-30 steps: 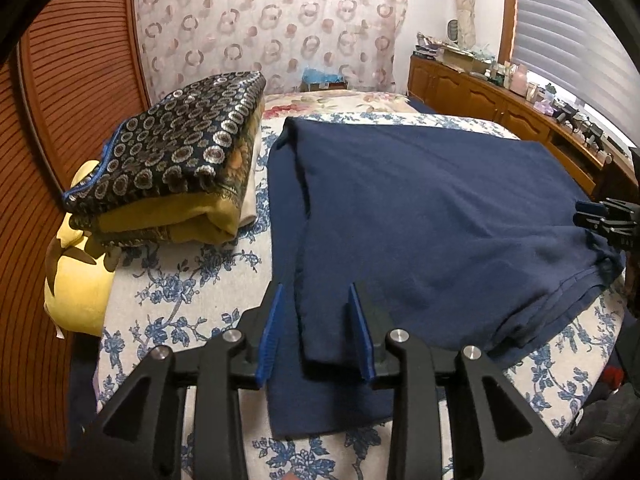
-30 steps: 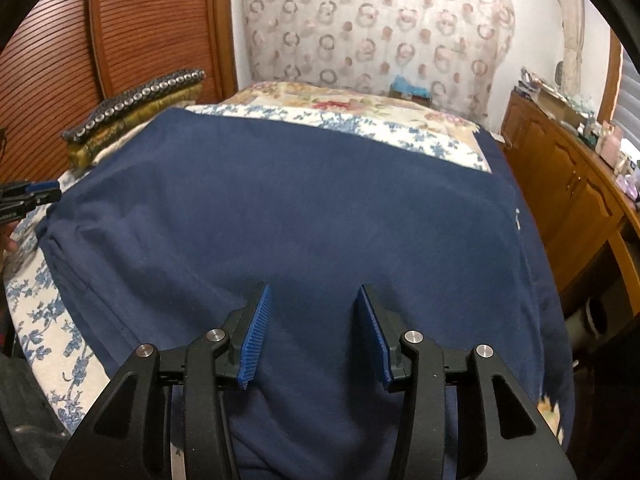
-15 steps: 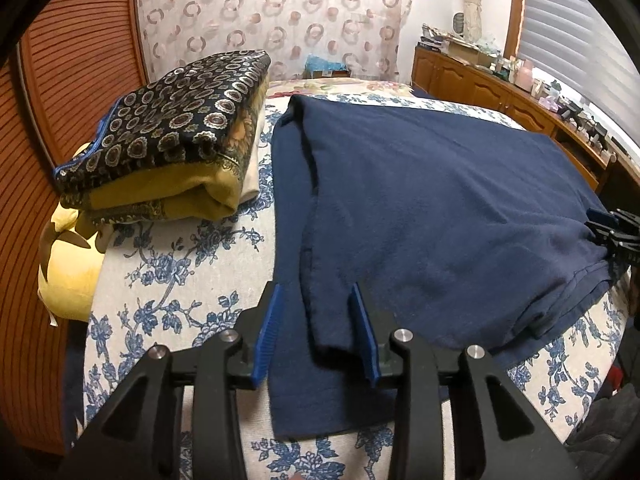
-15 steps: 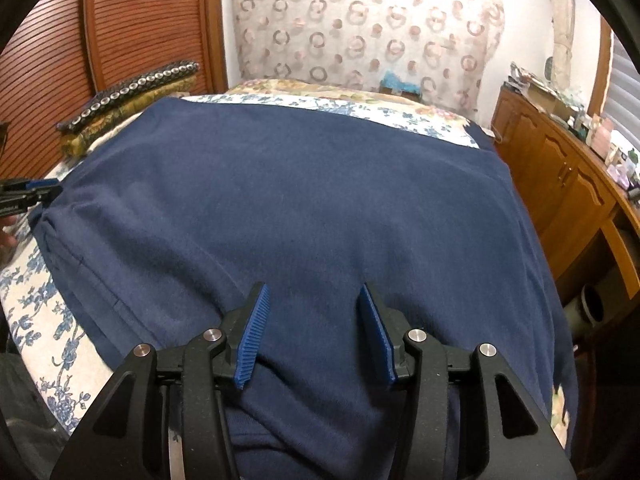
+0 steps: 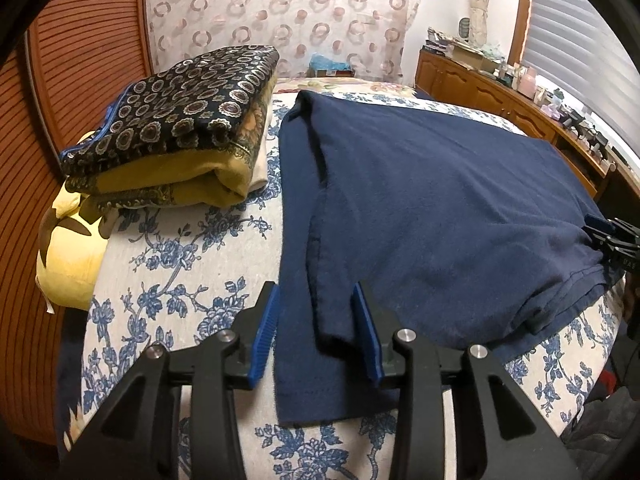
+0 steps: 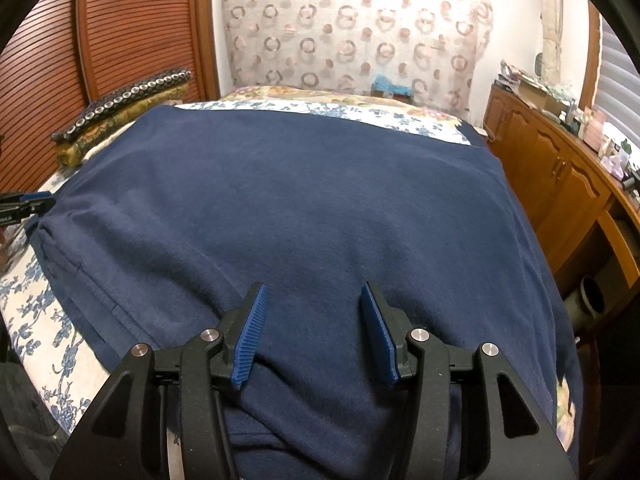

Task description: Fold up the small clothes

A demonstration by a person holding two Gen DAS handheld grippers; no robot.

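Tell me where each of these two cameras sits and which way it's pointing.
Left wrist view: rides on the left gripper, angled down over the near left edge of the navy blue fleece garment; the gripper's open blue-padded fingers show, and the folded patterned blanket stack lies left.
Right wrist view: rides on the right gripper, angled down across the garment's middle toward the circle-patterned curtain; its open fingers show.
Shared: the garment, floral bedsheet, curtain, wooden cabinets; each view catches the other gripper's tip.

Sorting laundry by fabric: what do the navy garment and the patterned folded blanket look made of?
Navy garment: soft matte knit, probably cotton; fuzzy surface, stitched hem. Patterned blanket: smoother woven cloth with a slight sheen, maybe satin; its mustard inner layer looks plush, but that's uncertain.
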